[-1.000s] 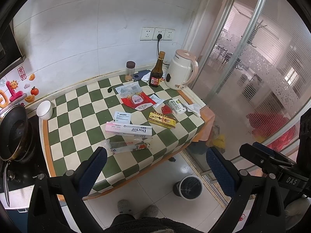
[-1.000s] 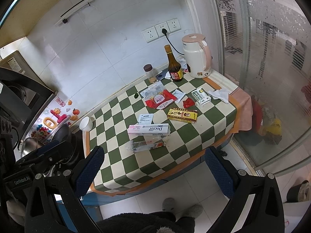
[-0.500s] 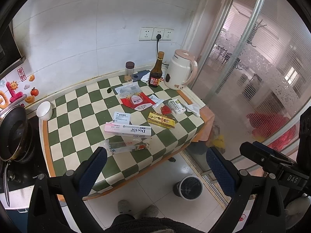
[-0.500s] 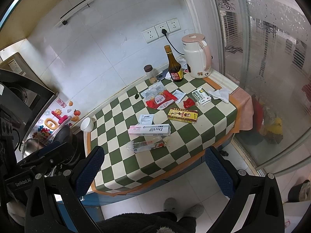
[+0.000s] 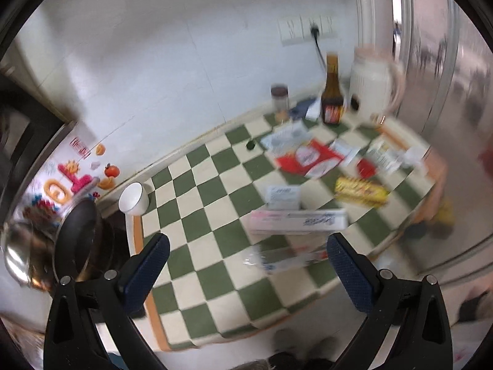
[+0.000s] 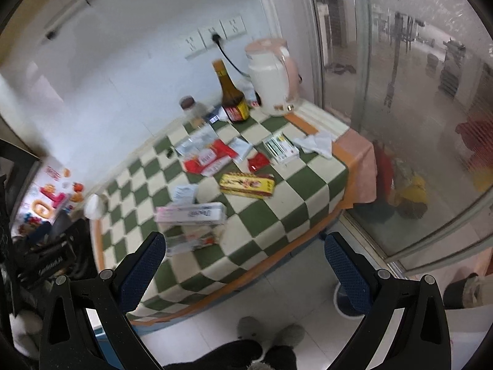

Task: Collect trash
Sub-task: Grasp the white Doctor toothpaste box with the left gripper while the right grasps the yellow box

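- While both grippers hang wide open and empty above the green-and-cream checked tablecloth (image 5: 215, 215), the long pink-and-white cardboard box (image 5: 299, 221) lies ahead of the left gripper (image 5: 248, 260), long axis crosswise.
- The right gripper (image 6: 245, 257) sits about as near.
- Just nearer lies a crinkly clear plastic wrapper (image 5: 283, 257); beyond, a flat yellow carton (image 6: 246, 185).

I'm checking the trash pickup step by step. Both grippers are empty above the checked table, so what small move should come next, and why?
Probably lower the left gripper toward the clear plastic wrapper at the table's near edge. Its jaws stand wide apart, nothing between them, and the wrapper lies nearest, just ahead of the gap, in front of the long pink-and-white box. The right gripper is equally open and empty.
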A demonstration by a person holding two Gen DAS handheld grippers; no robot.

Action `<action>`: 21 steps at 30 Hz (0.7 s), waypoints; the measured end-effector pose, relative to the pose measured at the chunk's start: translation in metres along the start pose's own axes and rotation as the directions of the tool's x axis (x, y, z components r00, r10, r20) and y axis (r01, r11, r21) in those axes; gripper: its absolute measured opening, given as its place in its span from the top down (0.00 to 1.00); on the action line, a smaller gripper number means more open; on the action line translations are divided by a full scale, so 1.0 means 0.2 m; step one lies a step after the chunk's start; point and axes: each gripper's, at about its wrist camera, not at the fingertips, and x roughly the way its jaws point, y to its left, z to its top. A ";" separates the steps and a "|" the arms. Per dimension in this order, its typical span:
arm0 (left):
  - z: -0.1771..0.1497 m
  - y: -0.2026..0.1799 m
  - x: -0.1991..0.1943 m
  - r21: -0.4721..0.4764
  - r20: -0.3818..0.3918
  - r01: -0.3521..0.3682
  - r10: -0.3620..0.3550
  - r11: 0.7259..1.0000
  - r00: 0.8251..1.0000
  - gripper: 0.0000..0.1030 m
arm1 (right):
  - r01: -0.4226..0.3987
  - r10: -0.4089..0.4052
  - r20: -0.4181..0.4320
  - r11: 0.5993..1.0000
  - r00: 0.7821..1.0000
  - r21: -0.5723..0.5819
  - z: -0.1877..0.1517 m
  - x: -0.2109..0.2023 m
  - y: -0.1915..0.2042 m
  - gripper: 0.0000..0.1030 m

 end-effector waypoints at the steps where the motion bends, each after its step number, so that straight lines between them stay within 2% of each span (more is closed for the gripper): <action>1: 0.00 -0.02 0.07 0.042 -0.014 -0.007 0.007 0.999 1.000 0.00 | 0.009 -0.009 -0.026 1.000 1.000 -0.003 0.01 0.08 -0.01 0.00; 2: 0.00 -0.04 0.14 0.093 -0.028 -0.009 0.012 0.996 1.000 0.00 | 0.019 -0.020 -0.052 1.000 0.998 -0.010 0.02 0.17 -0.03 0.00; 4: 0.00 -0.14 0.32 0.247 -0.075 -0.019 0.038 0.969 0.996 0.00 | 0.038 -0.040 -0.094 0.999 0.995 -0.020 0.04 0.35 -0.10 0.00; 6: -0.01 -0.22 0.46 0.368 -0.115 -0.004 0.050 0.930 0.992 0.00 | 0.056 -0.058 -0.138 0.998 0.989 -0.022 0.06 0.50 -0.17 0.00; 8: -0.02 -0.32 0.60 0.479 -0.145 0.027 0.049 0.877 0.988 0.00 | 0.072 -0.075 -0.181 0.997 0.981 -0.023 0.08 0.63 -0.25 0.00; 10: -0.04 -0.41 0.74 0.600 -0.151 0.054 0.047 0.798 0.987 0.00 | 0.107 -0.112 -0.225 0.994 0.968 -0.036 0.10 0.80 -0.28 0.00; 11: -0.05 -0.46 0.81 0.662 -0.152 0.071 0.040 0.746 0.988 0.00 | 0.115 -0.121 -0.238 0.993 0.964 -0.039 0.12 0.85 -0.31 0.00; 12: -0.06 -0.49 0.86 0.696 -0.153 0.082 0.037 0.713 0.987 0.00 | 0.139 -0.146 -0.266 0.989 0.953 -0.045 0.13 0.95 -0.32 0.00; 13: -0.07 -0.53 0.94 0.748 -0.165 0.109 0.024 0.654 0.986 0.00 | 0.159 -0.167 -0.286 0.986 0.944 -0.049 0.14 1.04 -0.34 0.00; 15: -0.06 -0.57 1.04 0.792 -0.184 0.138 0.017 0.595 0.983 0.00 | 0.191 -0.195 -0.322 0.981 0.926 -0.046 0.16 1.18 -0.38 0.00; 16: -0.06 -0.59 1.10 0.806 -0.202 0.158 0.015 0.571 0.979 0.02 | 0.206 -0.208 -0.340 0.978 0.917 -0.043 0.17 1.22 -0.40 0.00; 17: -0.06 -0.60 1.16 0.814 -0.231 0.190 0.006 0.550 0.973 0.09 | 0.221 -0.218 -0.364 0.975 0.906 -0.035 0.17 1.29 -0.42 0.00; 21: -0.05 -0.68 1.25 0.824 -0.299 0.283 -0.048 0.491 0.953 0.23 | 0.253 -0.237 -0.438 0.967 0.867 -0.021 0.18 1.48 -0.46 0.00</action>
